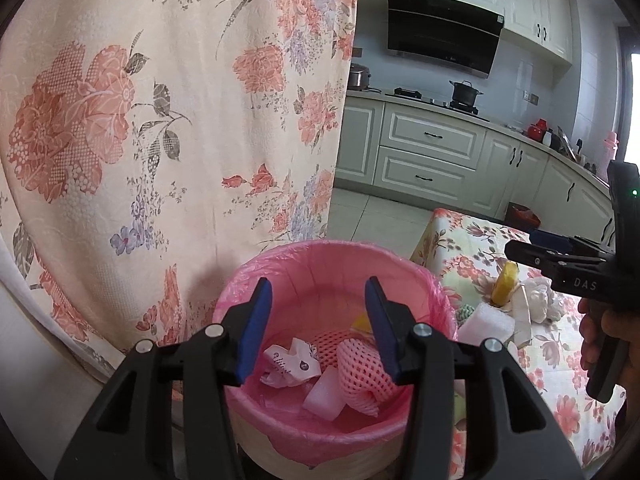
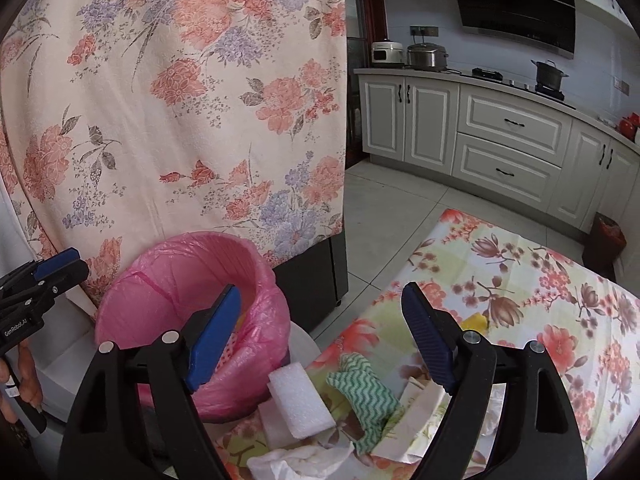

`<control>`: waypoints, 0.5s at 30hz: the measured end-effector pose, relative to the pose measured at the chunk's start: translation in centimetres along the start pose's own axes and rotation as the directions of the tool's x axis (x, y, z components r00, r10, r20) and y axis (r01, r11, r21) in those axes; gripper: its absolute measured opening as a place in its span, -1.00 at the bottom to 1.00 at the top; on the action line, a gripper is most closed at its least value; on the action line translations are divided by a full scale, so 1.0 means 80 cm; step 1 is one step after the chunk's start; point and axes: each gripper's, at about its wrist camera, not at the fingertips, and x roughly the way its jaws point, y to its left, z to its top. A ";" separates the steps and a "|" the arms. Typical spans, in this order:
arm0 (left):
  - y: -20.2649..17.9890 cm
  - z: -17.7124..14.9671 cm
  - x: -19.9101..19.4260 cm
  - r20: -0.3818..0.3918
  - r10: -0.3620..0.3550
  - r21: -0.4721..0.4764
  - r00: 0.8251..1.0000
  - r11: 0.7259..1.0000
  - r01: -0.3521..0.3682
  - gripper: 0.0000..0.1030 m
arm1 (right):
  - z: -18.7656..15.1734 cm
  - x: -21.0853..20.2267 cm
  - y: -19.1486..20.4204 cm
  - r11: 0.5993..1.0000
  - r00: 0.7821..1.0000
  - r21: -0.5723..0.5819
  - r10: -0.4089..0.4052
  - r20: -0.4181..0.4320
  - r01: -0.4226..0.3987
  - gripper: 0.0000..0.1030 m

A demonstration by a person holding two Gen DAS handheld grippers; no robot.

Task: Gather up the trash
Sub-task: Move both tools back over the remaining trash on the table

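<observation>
while the left gripper (image 1: pixel 318 328) hangs over the pink-lined bin (image 1: pixel 436 292), its jaws stand partly apart and hold nothing. the right gripper (image 2: pixel 320 340) is wide open and empty above the table (image 2: pixel 560 312), where a foam block (image 2: pixel 298 404), a green cloth (image 2: pixel 368 396) and a crumpled tissue (image 2: pixel 300 462) lie beside the bin.

A floral-clothed table (image 2: pixel 560 320) bears a white foam block (image 2: pixel 300 404), green zigzag cloth (image 2: pixel 368 396) and crumpled paper (image 2: pixel 296 462).

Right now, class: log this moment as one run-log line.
left hand-held gripper: open, empty, over pink-lined bin | right hand-held gripper: open, empty, above foam block on table
</observation>
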 end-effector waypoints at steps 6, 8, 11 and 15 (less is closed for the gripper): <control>-0.028 0.001 -0.003 -0.001 -0.028 0.033 1.000 0.999 0.028 -0.04 | -0.017 -0.022 -0.036 0.998 0.999 0.042 -0.038 0.005 0.038 0.51; -0.037 0.001 -0.004 -0.001 -0.036 0.043 0.999 0.998 0.036 -0.03 | -0.024 -0.030 -0.048 0.997 0.999 0.053 -0.051 0.006 0.050 0.51; -0.054 0.001 -0.006 -0.002 -0.051 0.056 0.999 0.997 0.051 0.00 | -0.034 -0.042 -0.066 0.995 0.998 0.072 -0.067 0.008 0.067 0.53; -0.076 0.001 -0.004 -0.011 -0.070 0.080 0.997 0.994 0.071 0.02 | -0.048 -0.056 -0.091 0.991 0.996 0.097 -0.093 0.006 0.092 0.54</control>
